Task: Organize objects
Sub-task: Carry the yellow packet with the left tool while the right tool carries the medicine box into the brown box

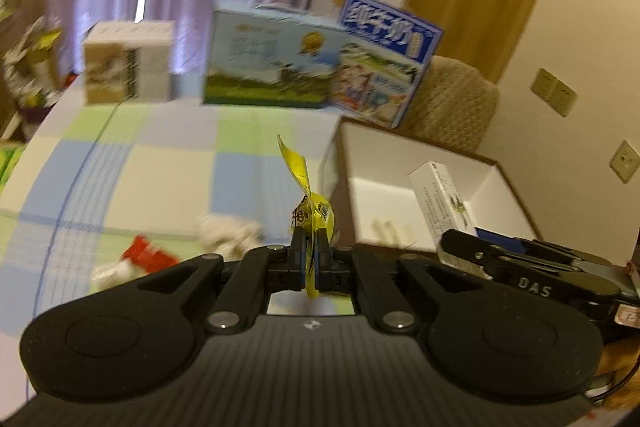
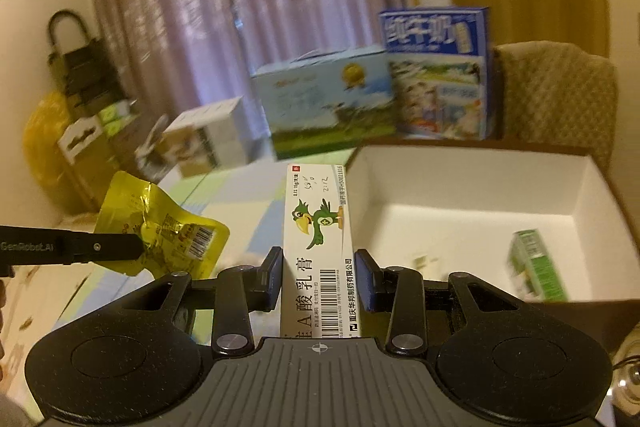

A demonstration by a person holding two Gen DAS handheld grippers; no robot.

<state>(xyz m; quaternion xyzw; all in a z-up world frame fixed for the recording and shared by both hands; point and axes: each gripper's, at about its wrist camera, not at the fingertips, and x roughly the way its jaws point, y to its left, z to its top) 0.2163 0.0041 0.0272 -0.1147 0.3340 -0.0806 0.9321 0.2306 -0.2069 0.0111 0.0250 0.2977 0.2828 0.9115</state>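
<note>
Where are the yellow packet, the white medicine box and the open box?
yellow packet (image 2: 160, 227), right wrist view, its crinkled face.
white medicine box (image 2: 318, 227), right wrist view, the parrot print.
open box (image 2: 472, 183), right wrist view, its inner back wall.

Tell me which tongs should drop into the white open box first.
Probably the right tongs: their long white ointment carton sits at the white open cardboard box wall. The left tongs hold the yellow foil pouch further left.

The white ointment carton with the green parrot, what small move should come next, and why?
Probably carry it rightward over the open white-lined cardboard box and release: the right tool grips the white ointment carton just outside the box's left wall.
</note>
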